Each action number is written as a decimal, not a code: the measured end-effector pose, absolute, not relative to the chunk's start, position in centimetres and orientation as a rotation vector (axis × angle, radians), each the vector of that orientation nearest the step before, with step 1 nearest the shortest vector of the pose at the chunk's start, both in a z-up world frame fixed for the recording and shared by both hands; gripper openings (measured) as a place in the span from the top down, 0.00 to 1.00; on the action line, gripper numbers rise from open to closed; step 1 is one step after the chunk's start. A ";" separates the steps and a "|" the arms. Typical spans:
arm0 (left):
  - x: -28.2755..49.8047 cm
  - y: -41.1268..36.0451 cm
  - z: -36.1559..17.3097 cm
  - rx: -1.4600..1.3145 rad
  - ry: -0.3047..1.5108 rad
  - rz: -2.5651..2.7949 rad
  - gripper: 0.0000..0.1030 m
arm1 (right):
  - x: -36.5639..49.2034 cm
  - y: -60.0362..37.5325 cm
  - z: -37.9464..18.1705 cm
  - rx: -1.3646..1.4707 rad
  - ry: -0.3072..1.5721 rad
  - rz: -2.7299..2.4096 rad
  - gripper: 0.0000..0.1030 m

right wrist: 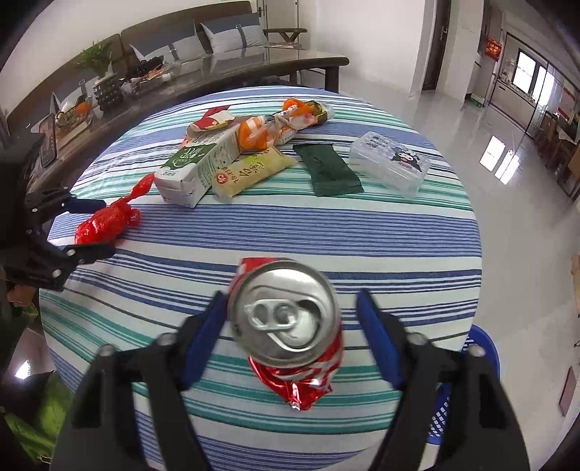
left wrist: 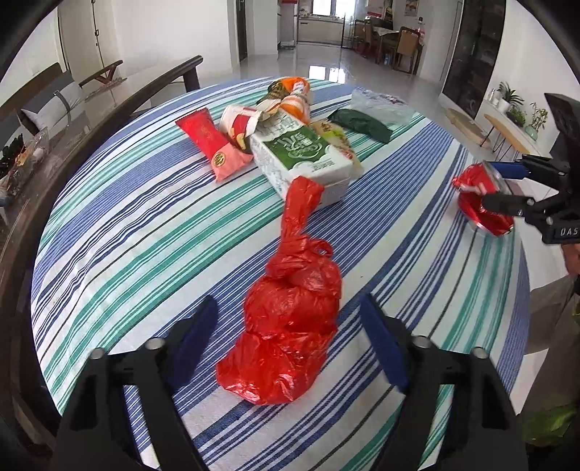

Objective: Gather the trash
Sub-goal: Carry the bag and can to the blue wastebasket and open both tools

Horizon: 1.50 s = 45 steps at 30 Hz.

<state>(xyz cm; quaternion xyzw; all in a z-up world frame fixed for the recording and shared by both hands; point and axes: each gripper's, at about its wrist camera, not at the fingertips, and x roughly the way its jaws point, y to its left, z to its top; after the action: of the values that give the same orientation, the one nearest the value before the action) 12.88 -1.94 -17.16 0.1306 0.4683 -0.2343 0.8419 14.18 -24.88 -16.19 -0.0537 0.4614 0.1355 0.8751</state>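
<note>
A knotted red plastic bag (left wrist: 290, 319), crinkled and twisted into a long tail, lies on the striped counter (left wrist: 127, 232) between the spread pads of the left gripper (left wrist: 290, 326), untouched. The right gripper (right wrist: 290, 329) straddles a crushed red can (right wrist: 290, 326), silver top up, its left pad at the can's rim, its right pad clear.

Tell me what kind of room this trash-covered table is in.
Probably a home's open living and dining area: a sofa with cushions behind a glass-topped coffee table, dining chairs farther off, and a striped tablecloth on the table.
</note>
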 end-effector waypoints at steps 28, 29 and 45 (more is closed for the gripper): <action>9.8 -25.8 -10.3 0.184 0.942 -0.922 0.58 | 9.6 -48.1 -12.2 0.279 0.820 -0.149 0.43; 9.8 -27.7 -10.5 0.187 0.953 -0.942 0.58 | 9.5 -49.3 -12.7 0.291 0.826 -0.172 0.43; 11.6 -47.7 -21.2 0.269 1.115 -1.011 0.56 | 10.2 -61.6 -21.3 0.464 0.884 -0.321 0.43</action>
<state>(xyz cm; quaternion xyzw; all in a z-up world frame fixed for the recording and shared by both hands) 11.56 -47.74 -21.23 0.1216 0.5047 -0.4575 0.7220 10.16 -61.55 -21.35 0.2216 0.4220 -0.1531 0.8656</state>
